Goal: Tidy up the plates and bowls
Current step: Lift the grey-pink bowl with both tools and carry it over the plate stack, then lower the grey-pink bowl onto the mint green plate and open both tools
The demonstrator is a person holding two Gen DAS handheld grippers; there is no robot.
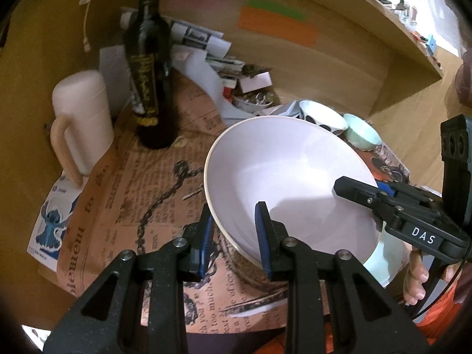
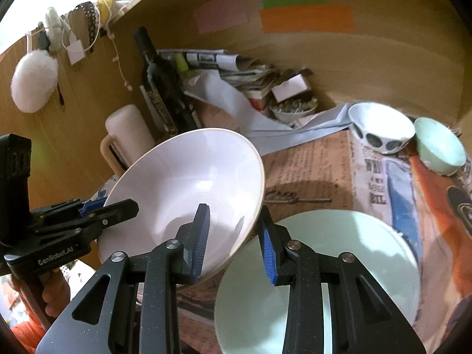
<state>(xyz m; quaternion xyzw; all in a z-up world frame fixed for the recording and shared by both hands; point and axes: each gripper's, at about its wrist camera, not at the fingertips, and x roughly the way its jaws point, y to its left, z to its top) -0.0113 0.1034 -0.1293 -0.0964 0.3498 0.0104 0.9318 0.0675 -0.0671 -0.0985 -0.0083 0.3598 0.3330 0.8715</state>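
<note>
My left gripper (image 1: 236, 236) pinches the near rim of the big white bowl (image 1: 283, 177), one pad outside the wall and one inside. My right gripper (image 2: 234, 242) pinches the opposite rim the same way. I take it that two grips on opposite edges keep so wide and deep a bowl from swinging; as it is, it hangs tilted between them, with its underside hidden from me, so I cannot tell whether it touches anything below.

The bowl is empty. Just beside and partly beneath it lies a pale green plate (image 2: 339, 265), also bare, flat on the newspaper-print cloth (image 2: 309, 162) that covers the table. Beyond the bowl, near the wooden back wall, stand a white bowl with dark spots (image 2: 380, 131) and a small mint bowl (image 2: 439, 147) touching each other; neither appears to hold anything. Farther behind the bowl a little dish (image 2: 295, 109) is full of small metal bits. On the bowl's other side stand a dark bottle (image 1: 150, 67) and a cream mug (image 1: 84, 124), well apart from the crockery I am sorting.
</note>
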